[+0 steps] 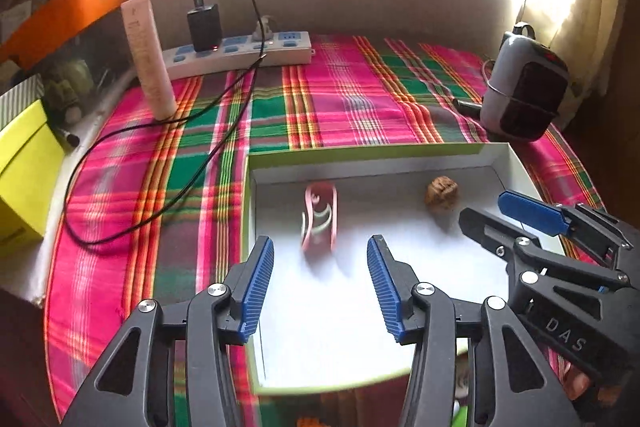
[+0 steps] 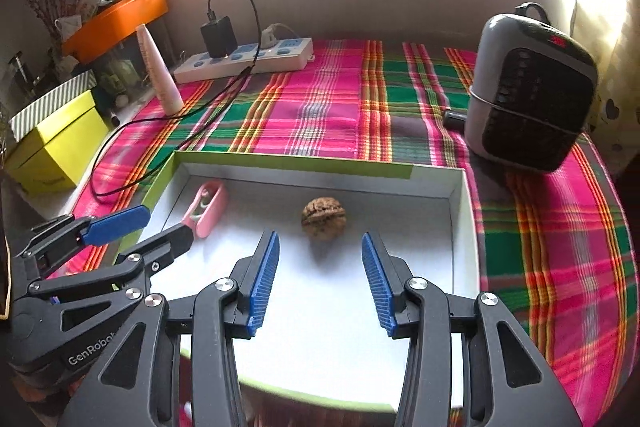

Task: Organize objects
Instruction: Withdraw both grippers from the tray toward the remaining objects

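A shallow white box with a green rim (image 1: 360,149) (image 2: 296,161) lies on the plaid cloth. In it are a pink clip-like object (image 1: 320,219) (image 2: 206,209) at the left and a brown walnut (image 1: 441,194) (image 2: 324,219) further right. My left gripper (image 1: 320,251) is open and empty over the box, just short of the pink object, which looks blurred. My right gripper (image 2: 320,247) is open and empty just short of the walnut. Each gripper shows in the other's view: the right one (image 1: 504,215) and the left one (image 2: 152,227), both open.
A white power strip (image 1: 240,53) (image 2: 244,61) with a black charger and cable (image 1: 160,203) lies at the back. A pink tube (image 1: 148,59) (image 2: 160,75) stands back left. A small heater (image 1: 520,87) (image 2: 528,91) stands right. Yellow boxes (image 1: 20,175) (image 2: 52,147) and an orange tray (image 2: 116,21) sit left.
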Tool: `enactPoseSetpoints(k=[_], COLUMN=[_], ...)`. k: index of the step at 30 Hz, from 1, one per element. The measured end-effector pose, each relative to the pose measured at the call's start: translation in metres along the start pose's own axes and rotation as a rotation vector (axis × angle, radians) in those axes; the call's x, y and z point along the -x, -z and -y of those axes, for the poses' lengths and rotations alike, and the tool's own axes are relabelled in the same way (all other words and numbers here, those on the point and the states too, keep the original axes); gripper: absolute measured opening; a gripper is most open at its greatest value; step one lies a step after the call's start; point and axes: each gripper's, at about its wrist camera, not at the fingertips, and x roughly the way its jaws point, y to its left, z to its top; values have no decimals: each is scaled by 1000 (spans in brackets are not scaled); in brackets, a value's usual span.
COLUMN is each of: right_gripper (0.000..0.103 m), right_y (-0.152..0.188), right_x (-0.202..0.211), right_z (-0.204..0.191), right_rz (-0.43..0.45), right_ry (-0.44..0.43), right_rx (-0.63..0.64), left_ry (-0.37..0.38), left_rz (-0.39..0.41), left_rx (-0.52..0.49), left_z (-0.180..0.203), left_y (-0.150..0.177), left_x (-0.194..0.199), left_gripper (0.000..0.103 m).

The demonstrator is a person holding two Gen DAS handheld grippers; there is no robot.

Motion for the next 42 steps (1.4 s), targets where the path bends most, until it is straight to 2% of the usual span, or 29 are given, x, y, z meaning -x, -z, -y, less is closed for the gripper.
enactPoseSetpoints(k=[17,34,42], right_gripper=[44,45,45], right_y=[46,93,118], right_x=[61,91,105], right_z=[8,15,20], right_rz=[76,117,157], right_ry=[-38,4,30], right_rx=[-41,-37,1], left_ry=[-2,-4,48], left_rz=[49,87,71], left_rx=[12,-31,-47], left_z=[9,24,28], left_y=[52,95,118], left_x=[53,82,87], left_gripper=[48,48,48])
